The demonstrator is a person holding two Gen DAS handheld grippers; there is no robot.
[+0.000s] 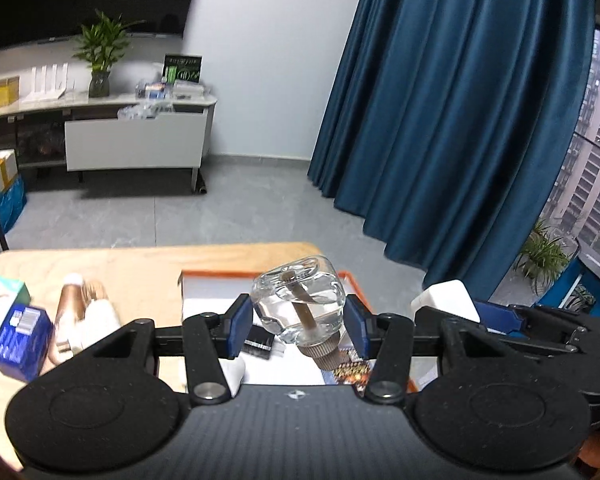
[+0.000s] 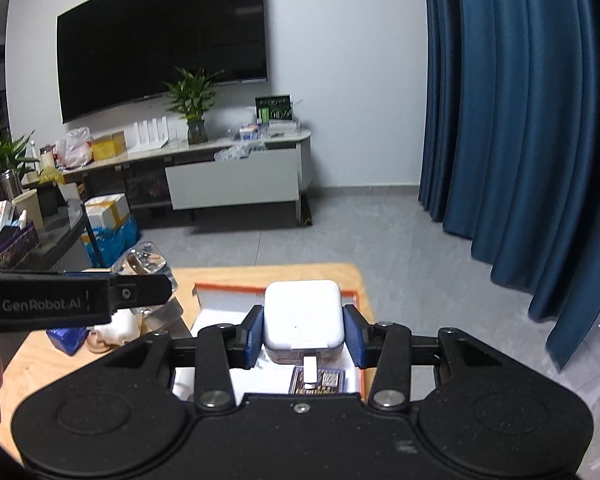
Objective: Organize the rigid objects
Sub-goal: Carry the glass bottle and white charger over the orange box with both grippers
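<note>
The tray [image 2: 358, 312] is largely hidden beneath both grippers: a glass bottle [image 1: 298, 304] is clamped in the left gripper [image 1: 298, 322], a white charger [image 2: 304, 316] in the right gripper [image 2: 304, 336].

So the clear glass bottle [image 1: 298, 304] is tipped over with its ribbed metallic cap pointing toward 5 o'clock, and there's a brownish stick visible inside it. The white charger block [image 2: 304, 316] is a rounded square with a little plug prong folded out at its 6 o'clock edge. Both are up in the air over the orange-rimmed white tray [image 2: 350, 294], the charger at the bottle's 3 o'clock.
</note>
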